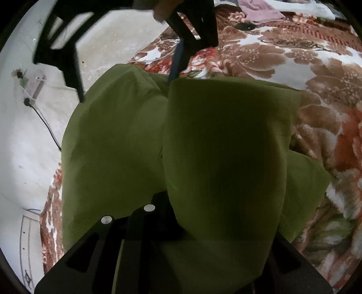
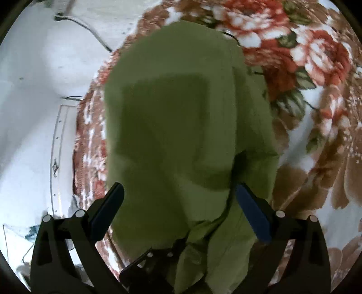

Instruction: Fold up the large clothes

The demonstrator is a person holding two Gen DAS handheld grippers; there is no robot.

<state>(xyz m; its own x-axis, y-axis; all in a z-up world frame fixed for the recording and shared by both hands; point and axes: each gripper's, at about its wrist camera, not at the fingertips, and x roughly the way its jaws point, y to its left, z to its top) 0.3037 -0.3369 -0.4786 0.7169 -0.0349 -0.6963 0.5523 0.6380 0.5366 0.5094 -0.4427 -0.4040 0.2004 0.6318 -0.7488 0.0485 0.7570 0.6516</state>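
- Cloth [image 1: 217,140], olive green, fills the middle of both views; it lies bunched on a floral blanket [image 1: 316,67] near the blanket's edge, where that edge meets the pale floor [image 1: 27,140].
- Left claw [image 1: 176,228] is mostly buried under the cloth, which drapes over its right side; only its left finger with two silver rivets shows, so I cannot tell whether it is clenched or released.
- Right claw [image 2: 179,212] stands released, its two fingers wide apart, a black pad on one and a blue pad on the other; cloth lies between them, and neither pad is seen pinching it.
- In the left wrist view the right claw [image 1: 181,65] appears at the cloth's far edge, its blue finger pointing down at the fold.
- A dark shadow falls across the cloth's middle in the right wrist view.
- Power strip [image 1: 36,84] with a black cord [image 1: 47,126] sits on the floor, off the blanket.
- Pink garment [image 1: 260,11] lies far across the blanket, well apart from the cloth.
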